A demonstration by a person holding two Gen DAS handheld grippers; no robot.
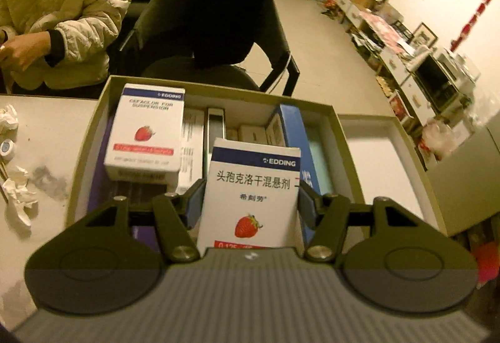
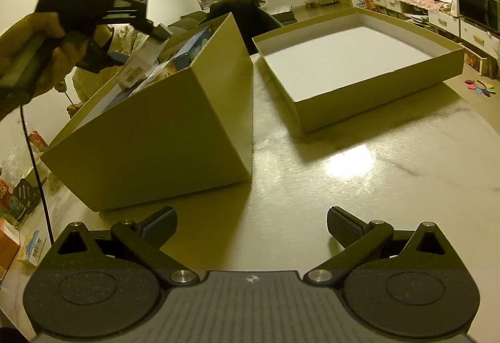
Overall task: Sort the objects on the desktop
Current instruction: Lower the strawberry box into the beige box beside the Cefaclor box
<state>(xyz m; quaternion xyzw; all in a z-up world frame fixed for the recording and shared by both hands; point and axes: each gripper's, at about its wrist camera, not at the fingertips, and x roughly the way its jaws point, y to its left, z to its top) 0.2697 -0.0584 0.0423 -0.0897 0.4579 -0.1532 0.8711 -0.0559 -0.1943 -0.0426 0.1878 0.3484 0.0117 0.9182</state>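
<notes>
My left gripper (image 1: 250, 202) is shut on a white medicine box with a strawberry picture (image 1: 250, 196), held upright over the open tan storage box (image 1: 93, 130). Inside that box stand a matching strawberry box (image 1: 143, 130), a blue box (image 1: 297, 139) and several other packs. In the right wrist view the tan storage box (image 2: 162, 136) stands left, and the left gripper (image 2: 131, 61) hangs above it in a hand with the white box. My right gripper (image 2: 250, 227) is open over the bare table, with nothing between its fingers.
The box's shallow lid (image 2: 368, 93) lies upside down to the right of it. Crumpled tissues (image 1: 15, 202) and a small round item (image 1: 7, 149) lie on the table at left. A seated person in a quilted jacket (image 1: 62, 8) and a dark chair (image 1: 215, 21) are behind. Small cartons (image 2: 31, 246) lie at the table's left edge.
</notes>
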